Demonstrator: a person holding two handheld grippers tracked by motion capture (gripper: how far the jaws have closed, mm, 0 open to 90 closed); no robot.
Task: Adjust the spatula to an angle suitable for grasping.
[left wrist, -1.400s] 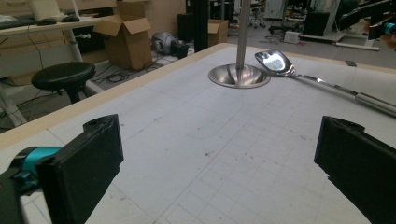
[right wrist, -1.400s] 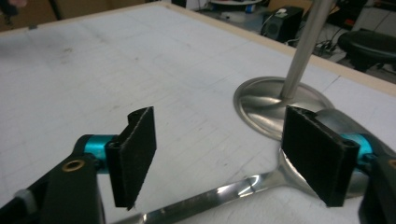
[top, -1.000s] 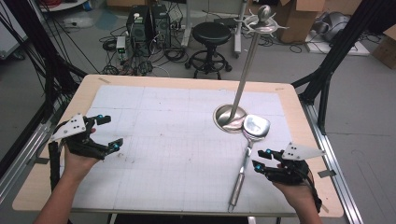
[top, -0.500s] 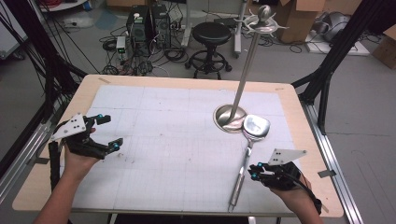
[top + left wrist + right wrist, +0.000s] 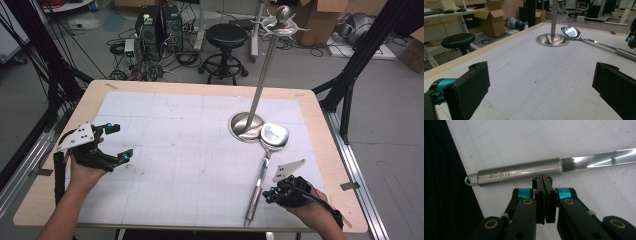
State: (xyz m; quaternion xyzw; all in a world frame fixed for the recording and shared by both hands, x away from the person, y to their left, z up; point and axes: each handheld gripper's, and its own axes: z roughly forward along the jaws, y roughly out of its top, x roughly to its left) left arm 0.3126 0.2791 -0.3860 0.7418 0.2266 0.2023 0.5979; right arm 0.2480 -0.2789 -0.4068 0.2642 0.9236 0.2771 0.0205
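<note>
Status check, right tongs (image 5: 545, 178):
- Note closing just completed; pads pressed together, nothing clamped between them.
- Compare with 1 second before: shifted lower and nearer the spatula (image 5: 263, 167), tips now just beside the handle, on the side away from the stand (image 5: 246, 126). Cannot tell whether touching.
- Read as no grasp yet. Expect either a nudge of the handle with closed tips, or reopening before any pickup.

Position of the spatula: flat on the bench (image 5: 320, 150), blade resting against the rim of the stand's round base, handle running away from the stand toward the near bench edge.

Left tongs (image 5: 119, 142): spread wide apart, empty, well to the left of the stand.

Markings: "SUPOR" (image 5: 499, 174) engraved on the handle, upside down in the right gripper view, next to the hanging loop at the end farthest from the stand.
</note>
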